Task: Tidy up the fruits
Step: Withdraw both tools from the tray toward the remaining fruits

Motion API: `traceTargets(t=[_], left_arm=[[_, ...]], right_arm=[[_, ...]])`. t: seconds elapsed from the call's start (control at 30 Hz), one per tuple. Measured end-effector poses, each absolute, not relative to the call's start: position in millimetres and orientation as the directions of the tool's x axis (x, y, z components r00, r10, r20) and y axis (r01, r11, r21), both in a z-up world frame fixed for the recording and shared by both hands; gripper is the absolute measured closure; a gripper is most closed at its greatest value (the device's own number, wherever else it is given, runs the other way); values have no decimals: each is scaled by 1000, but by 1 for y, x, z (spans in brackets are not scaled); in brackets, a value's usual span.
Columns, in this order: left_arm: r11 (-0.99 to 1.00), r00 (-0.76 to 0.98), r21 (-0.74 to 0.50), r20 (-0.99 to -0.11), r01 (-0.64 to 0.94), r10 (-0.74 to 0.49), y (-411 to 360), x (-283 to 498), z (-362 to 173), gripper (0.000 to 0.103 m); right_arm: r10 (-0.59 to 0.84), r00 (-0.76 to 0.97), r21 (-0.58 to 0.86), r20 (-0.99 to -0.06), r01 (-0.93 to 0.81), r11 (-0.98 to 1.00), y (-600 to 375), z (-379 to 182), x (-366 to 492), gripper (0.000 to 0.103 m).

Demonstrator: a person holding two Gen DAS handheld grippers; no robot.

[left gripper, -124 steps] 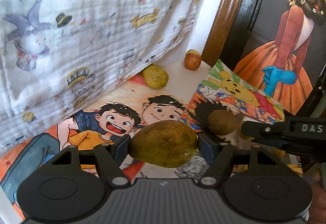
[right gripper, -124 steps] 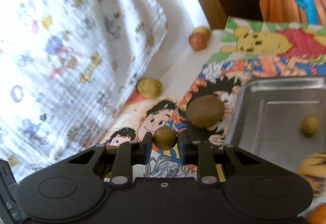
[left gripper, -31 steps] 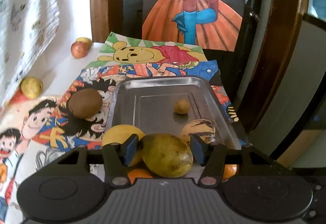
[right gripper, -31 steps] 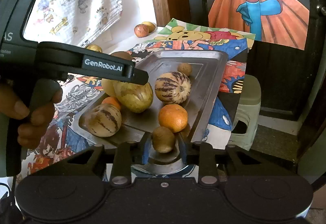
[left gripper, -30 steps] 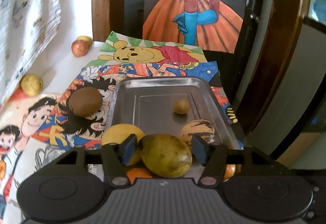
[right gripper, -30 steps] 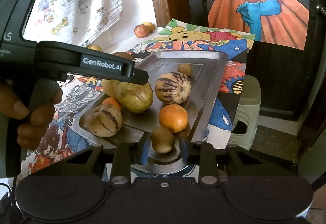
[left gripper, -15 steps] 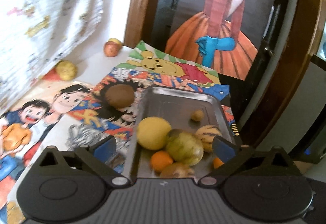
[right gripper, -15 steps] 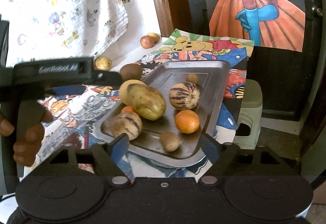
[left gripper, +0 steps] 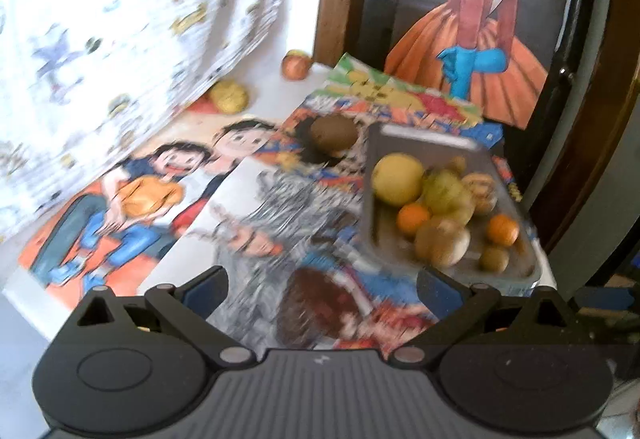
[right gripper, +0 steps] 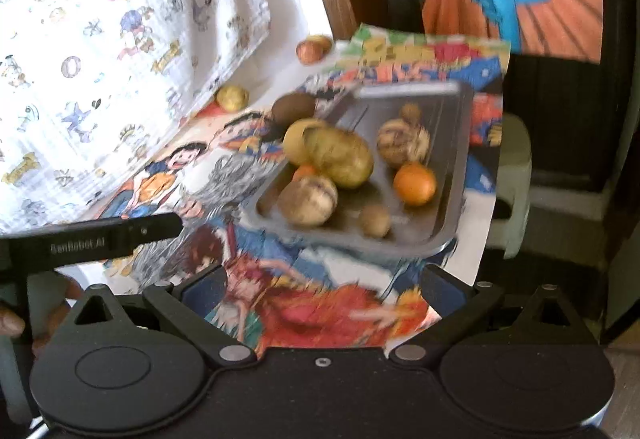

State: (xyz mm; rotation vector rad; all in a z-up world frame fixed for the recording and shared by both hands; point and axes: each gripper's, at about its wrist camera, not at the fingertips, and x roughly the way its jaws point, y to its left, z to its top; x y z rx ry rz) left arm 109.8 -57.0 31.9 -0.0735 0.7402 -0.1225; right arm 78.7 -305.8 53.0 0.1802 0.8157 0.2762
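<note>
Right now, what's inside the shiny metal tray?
The metal tray holds several fruits: two oranges, two striped melons, a big greenish mango and more. Anything under the pile stays hidden.

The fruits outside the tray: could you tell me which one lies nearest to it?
The brown fruit, on the comic poster just off the tray's far left corner. The yellow fruit and the red apple lie farther back, near the cloth.

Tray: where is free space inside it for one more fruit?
The tray is bare at its far end, around the small brown fruit, and along the right wall beside the orange. The near left half is crowded with the pear and melons.
</note>
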Motion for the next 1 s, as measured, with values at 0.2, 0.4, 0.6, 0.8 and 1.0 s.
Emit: traceTargets(t=[0.2, 0.4, 0.6, 0.8, 1.0], left_arm=[[995, 705, -99, -703, 32, -93, -36, 99, 24, 1], [993, 704, -116, -707, -34, -58, -12, 98, 22, 1], [989, 704, -122, -710, -84, -28, 7, 104, 22, 1], [989, 740, -93, -672, -119, 26, 28, 120, 44, 1], [991, 817, -28, -570, -128, 89, 42, 141, 90, 1]], right_arm=[[293, 606, 255, -740, -151, 955, -296, 54, 78, 1], [282, 592, 205, -755, -196, 959, -278, 59, 85, 1], [298, 595, 180, -747, -251, 951, -259, 72, 100, 1], [412, 602, 302, -684, -280, 911, -244, 107, 136, 1], [545, 592, 473, -594, -291, 831, -229, 158, 192, 1]])
